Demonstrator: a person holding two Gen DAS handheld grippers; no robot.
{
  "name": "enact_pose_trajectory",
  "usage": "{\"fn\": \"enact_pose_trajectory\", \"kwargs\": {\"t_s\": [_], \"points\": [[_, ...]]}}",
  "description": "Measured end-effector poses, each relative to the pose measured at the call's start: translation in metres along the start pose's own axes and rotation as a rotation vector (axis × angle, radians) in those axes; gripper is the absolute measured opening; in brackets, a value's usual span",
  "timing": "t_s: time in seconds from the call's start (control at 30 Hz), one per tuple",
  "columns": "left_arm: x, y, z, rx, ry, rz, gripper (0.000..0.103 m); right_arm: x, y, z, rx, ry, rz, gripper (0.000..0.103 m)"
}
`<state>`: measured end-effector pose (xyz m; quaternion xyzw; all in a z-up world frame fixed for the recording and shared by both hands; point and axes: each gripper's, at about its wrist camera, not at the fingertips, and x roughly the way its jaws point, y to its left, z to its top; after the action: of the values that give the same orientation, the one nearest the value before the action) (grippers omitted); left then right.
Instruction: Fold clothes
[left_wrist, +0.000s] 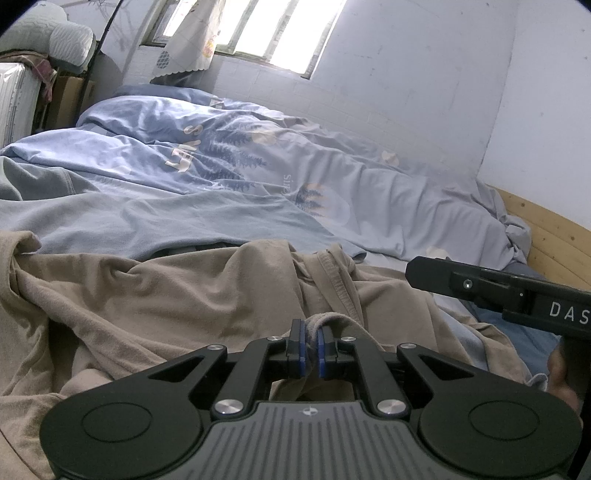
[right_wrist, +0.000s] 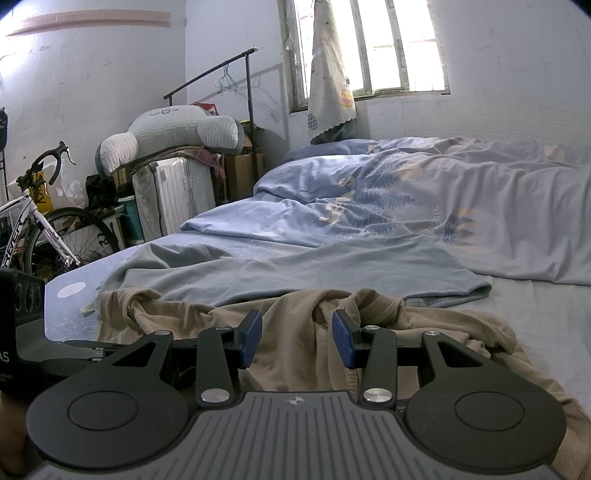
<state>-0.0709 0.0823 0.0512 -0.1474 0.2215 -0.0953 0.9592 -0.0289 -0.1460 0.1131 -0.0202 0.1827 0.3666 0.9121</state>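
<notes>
While the left tongs (left_wrist: 311, 345) clench a hem fold of the crumpled beige cotton shirt (left_wrist: 177, 295) on the bed, the right tongs (right_wrist: 297, 338), lettered "DAS", stand released above it; behind lies a pale blue garment (right_wrist: 295, 266).

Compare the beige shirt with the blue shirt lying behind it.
The beige shirt is tan and bunched in folds; the blue shirt is pale blue and lies flatter. The beige one is nearest the camera, its edge pinched in the left hand-held gripper; the blue one lies farther back, with no gripper on it. Both lie on the bed.
</notes>
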Motion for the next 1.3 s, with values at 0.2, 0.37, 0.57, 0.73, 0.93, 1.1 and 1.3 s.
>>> {"fn": "enact_pose_trajectory", "kwargs": {"t_s": [0.2, 0.37, 0.57, 0.73, 0.93, 1.1, 1.3], "points": [[0.0002, -0.0008, -0.0006, -0.001, -0.001, 0.002, 0.005, 0.0000, -0.0009, 0.0002, -0.001, 0.002, 0.002, 0.044], [0.0008, -0.0006, -0.0007, -0.004, 0.000, 0.001, 0.005, -0.0001, -0.0008, -0.0001, -0.001, 0.002, 0.003, 0.044], [0.0006, -0.0002, -0.0003, -0.006, -0.001, 0.002, 0.005, 0.0005, -0.0007, -0.0003, -0.002, 0.004, 0.003, 0.044], [0.0007, 0.0007, -0.0004, -0.009, -0.002, 0.003, 0.005, 0.0013, 0.0001, -0.0005, -0.004, 0.006, 0.005, 0.044], [0.0008, 0.0010, 0.0001, -0.012, -0.003, 0.002, 0.005, 0.0020, 0.0007, -0.0009, -0.005, 0.008, 0.006, 0.044], [0.0007, 0.0014, 0.0006, -0.013, -0.004, 0.003, 0.005, 0.0027, 0.0011, -0.0010, -0.007, 0.011, 0.007, 0.044], [0.0006, 0.0020, 0.0007, -0.015, -0.005, 0.003, 0.005, 0.0017, 0.0023, -0.0010, -0.009, 0.010, 0.005, 0.044]]}}
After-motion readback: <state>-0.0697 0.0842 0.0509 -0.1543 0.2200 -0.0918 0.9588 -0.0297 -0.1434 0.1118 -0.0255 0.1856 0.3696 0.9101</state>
